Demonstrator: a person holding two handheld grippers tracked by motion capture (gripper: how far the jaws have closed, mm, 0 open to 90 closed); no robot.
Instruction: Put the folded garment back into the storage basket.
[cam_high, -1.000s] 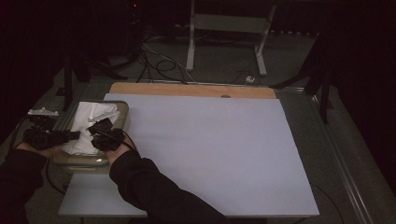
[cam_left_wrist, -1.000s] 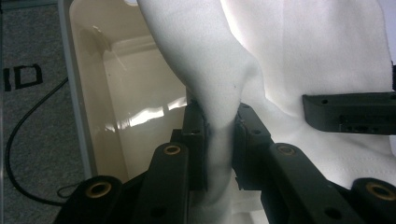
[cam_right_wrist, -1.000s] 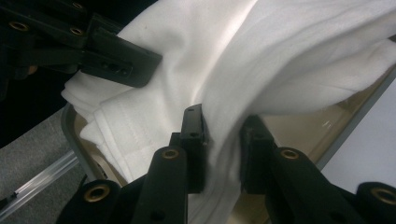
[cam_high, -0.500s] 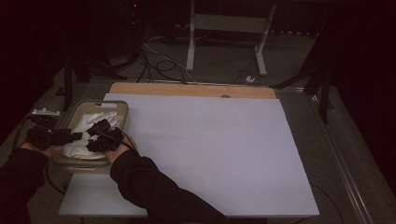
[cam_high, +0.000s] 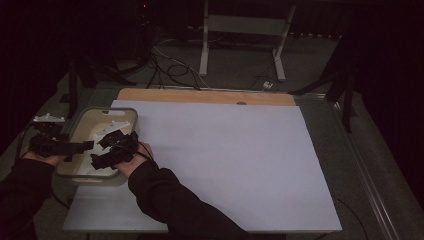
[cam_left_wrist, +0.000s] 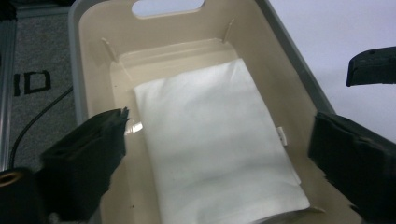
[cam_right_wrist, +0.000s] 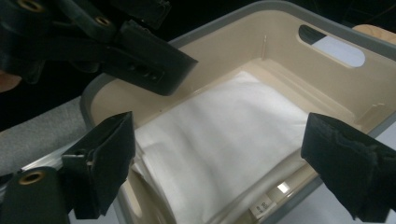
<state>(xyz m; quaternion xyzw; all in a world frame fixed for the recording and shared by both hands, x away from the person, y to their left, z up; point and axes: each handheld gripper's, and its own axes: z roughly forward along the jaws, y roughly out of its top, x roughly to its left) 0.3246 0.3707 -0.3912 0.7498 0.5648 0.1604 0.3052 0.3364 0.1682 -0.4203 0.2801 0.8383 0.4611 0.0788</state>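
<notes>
The folded white cloth (cam_left_wrist: 215, 144) lies flat on the floor of the beige bin (cam_high: 82, 125), which stands on the surface (cam_high: 225, 165) at its left edge. The cloth is free: neither tool touches it.

Left tool (cam_left_wrist: 219, 154): its jaws have just been opening and now stand spread wide, one on each side of the cloth and above it, with nothing pinched between them. In the high view you find this tool (cam_high: 82, 147) at the bin's left wall, pointing across the bin.

Right tool (cam_right_wrist: 219, 163): its jaws have likewise just been opening and stand spread, clear of the cloth, holding nothing. In the high view it (cam_high: 107, 150) sits at the bin's near right corner, angled toward the far left.

The relation to watch is this. The cloth's long axis runs along the length of the bin, from the near end toward the far wall with the handle slot (cam_left_wrist: 168, 7). The left tool looks along that axis, so its jaws straddle the short width. The right tool meets the cloth from the near right corner. Both tools hang just above the cloth, tips close to each other; the left one sits more squarely over its middle. For either tool, the likely clean exit is straight up, clear of the bin walls.
</notes>
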